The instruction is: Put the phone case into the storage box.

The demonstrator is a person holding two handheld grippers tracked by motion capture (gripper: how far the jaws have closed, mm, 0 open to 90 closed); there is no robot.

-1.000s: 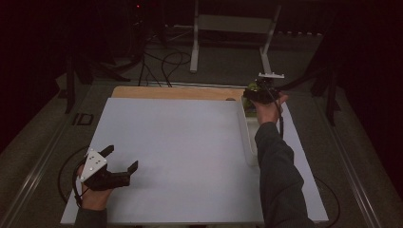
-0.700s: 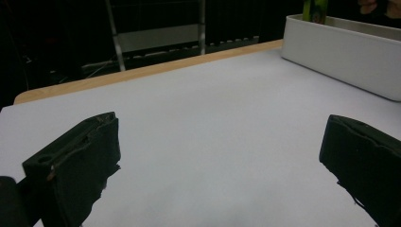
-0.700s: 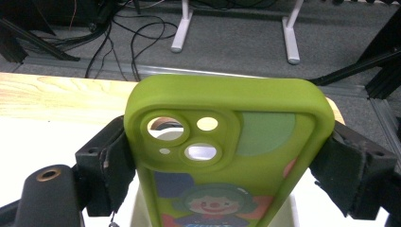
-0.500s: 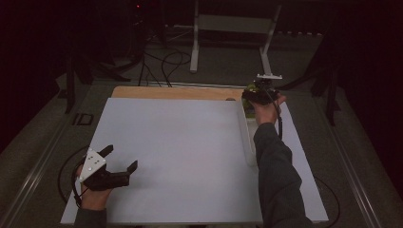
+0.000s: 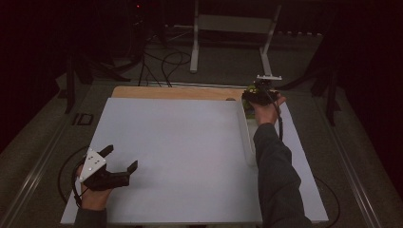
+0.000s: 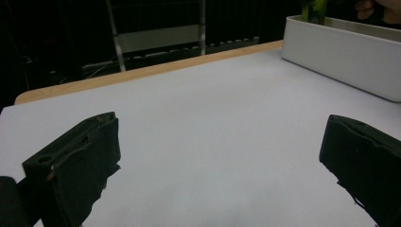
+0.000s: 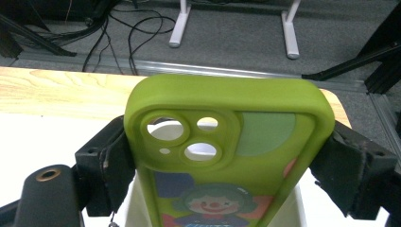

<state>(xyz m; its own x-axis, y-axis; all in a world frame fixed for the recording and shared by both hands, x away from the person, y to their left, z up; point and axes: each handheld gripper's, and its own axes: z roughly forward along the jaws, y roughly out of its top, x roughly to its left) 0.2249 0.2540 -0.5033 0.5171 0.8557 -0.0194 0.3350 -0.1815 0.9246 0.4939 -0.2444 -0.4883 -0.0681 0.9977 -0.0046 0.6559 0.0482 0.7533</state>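
Over on the left, the left tool rests low on the white surface with its jaws spread wide and nothing between them, idle. Far across from it, the right tool pinches a green phone case by its long edges, held just above the far end of the white tray. To my eye this is the lift-out step; next it needs carrying clear of the tray walls and setting down on open surface.
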